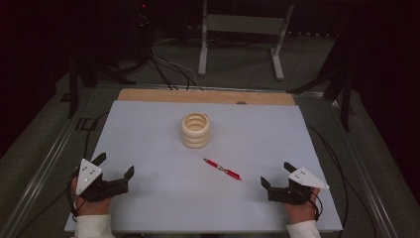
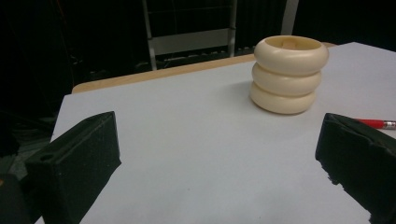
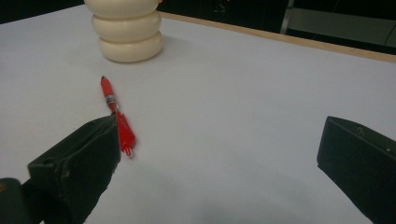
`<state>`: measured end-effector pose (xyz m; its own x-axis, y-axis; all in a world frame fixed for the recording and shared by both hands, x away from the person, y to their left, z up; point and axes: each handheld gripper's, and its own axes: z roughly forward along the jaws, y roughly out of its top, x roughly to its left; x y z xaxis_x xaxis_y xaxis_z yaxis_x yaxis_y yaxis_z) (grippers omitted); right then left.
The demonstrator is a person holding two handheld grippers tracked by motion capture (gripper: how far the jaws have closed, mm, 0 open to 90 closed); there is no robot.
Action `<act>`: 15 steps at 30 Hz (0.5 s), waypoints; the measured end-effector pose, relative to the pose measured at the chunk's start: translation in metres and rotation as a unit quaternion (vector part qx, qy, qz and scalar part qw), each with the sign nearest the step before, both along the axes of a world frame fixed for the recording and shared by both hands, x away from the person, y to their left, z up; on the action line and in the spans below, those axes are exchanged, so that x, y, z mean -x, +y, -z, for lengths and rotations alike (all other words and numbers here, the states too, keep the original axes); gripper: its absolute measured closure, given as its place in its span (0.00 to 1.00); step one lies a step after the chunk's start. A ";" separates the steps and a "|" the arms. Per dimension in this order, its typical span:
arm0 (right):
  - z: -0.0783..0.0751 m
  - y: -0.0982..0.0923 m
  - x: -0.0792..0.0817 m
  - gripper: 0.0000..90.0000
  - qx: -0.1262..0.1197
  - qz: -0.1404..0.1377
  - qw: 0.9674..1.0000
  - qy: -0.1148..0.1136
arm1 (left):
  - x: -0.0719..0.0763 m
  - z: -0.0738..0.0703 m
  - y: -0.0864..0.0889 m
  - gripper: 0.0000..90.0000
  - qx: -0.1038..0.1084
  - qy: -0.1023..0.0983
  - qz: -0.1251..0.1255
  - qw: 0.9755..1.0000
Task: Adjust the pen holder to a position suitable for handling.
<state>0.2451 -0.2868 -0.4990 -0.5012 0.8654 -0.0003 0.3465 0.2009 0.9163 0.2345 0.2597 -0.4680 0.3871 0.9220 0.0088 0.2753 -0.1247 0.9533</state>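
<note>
White table sheet [image 1: 148, 129], metal stand [image 1: 242, 29] beyond.

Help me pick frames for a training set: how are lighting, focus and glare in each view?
High view: dim surroundings, evenly lit white table, slightly soft, red pen readable. Left gripper view: ring stack sharp with a soft shadow, near jaws blurred. Right gripper view: pen fairly clear, jaws soft, no glare.

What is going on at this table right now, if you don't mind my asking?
A person holds a pair of tongs in each hand at the near edge of the table. The left tongs and right tongs are both open and hold nothing. A red pen lies nearest the right tongs, apart from them. A cream holder stands upright beyond the pen.
</note>
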 end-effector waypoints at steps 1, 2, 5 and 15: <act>0.000 0.000 0.000 0.00 -0.004 0.002 1.000 -0.001 | -0.001 -0.001 -0.001 0.00 0.003 0.004 0.000 1.000; 0.000 0.000 0.000 0.00 -0.005 0.003 1.000 0.000 | -0.002 -0.003 -0.002 0.01 0.004 0.007 0.001 1.000; 0.001 0.000 0.000 0.00 -0.005 0.004 1.000 0.000 | -0.005 -0.007 -0.005 0.01 0.000 0.020 0.003 1.000; 0.001 -0.002 -0.001 0.00 -0.014 0.007 1.000 0.007 | -0.017 -0.016 -0.011 0.01 0.012 0.031 0.010 0.999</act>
